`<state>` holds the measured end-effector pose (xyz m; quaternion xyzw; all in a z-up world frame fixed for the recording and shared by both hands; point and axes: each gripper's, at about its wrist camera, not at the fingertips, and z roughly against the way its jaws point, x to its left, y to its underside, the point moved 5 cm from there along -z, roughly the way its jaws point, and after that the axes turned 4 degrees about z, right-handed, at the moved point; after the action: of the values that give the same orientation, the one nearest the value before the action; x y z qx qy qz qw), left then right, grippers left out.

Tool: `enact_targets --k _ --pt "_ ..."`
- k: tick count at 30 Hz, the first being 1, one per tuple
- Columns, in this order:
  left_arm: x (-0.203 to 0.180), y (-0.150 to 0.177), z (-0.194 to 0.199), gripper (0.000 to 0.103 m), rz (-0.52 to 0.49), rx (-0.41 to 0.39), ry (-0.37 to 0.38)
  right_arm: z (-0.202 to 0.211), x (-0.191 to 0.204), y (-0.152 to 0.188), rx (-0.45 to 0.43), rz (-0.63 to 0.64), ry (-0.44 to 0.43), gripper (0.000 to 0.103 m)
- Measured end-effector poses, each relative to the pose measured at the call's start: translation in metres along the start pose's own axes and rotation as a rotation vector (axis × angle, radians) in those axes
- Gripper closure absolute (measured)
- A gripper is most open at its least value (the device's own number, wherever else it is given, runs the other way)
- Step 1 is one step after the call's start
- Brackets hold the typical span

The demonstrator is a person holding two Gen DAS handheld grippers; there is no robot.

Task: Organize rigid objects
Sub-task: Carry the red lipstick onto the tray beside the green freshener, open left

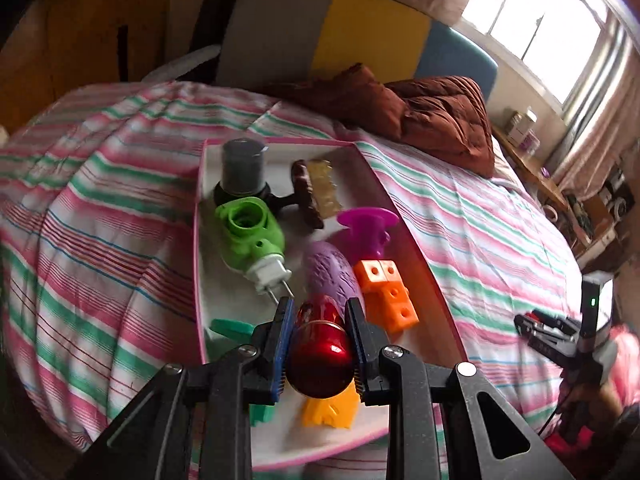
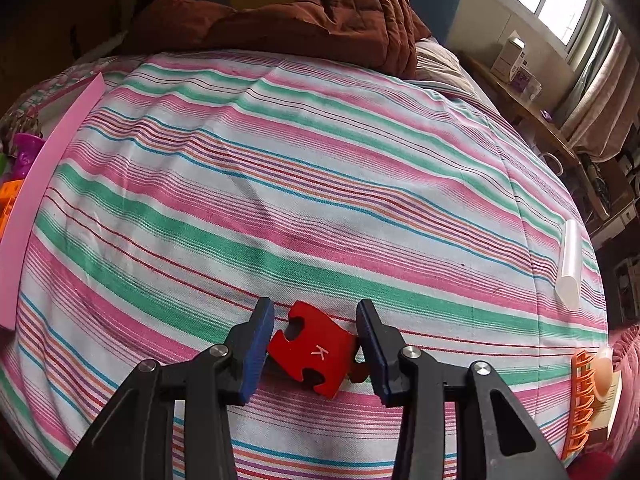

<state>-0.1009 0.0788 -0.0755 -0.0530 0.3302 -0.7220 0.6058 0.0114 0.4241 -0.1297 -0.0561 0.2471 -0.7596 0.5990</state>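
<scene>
My left gripper is shut on a glossy red rounded object, which it holds over the near end of a white tray with a pink rim. The tray lies on the striped bedspread and holds several toys: a grey cylinder, a green plug-in device, a purple oval piece and orange cubes. My right gripper is shut on a red puzzle piece marked K, just above the bedspread. The other gripper shows at the right edge of the left wrist view.
A brown quilt is bunched at the head of the bed. A clear plastic tube lies near the bed's right edge, and an orange toothed piece sits further forward. The tray's pink wall stands at the left. A cluttered wooden shelf runs under the window.
</scene>
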Motion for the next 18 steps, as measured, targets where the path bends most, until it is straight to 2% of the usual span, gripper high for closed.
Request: enact_targets --k 3,11,14,18 --pt "-0.001 -0.012 -0.006 0.077 0.017 0.002 0.026 0.000 0.001 0.000 0.002 0.001 -0.001 0.060" --pt "-0.013 -0.045 -0.043 0.076 -0.026 -0.006 -0.001 0.001 0.001 -0.001 0.007 0.006 0.002 0.060" --pt "-0.009 -0.050 -0.048 0.054 -0.019 -0.008 -0.016 0.001 0.001 -0.001 0.008 0.006 0.001 0.060" --pt "-0.005 -0.048 -0.030 0.051 -0.027 -0.060 -0.017 0.001 0.002 -0.001 0.009 0.008 0.005 0.060"
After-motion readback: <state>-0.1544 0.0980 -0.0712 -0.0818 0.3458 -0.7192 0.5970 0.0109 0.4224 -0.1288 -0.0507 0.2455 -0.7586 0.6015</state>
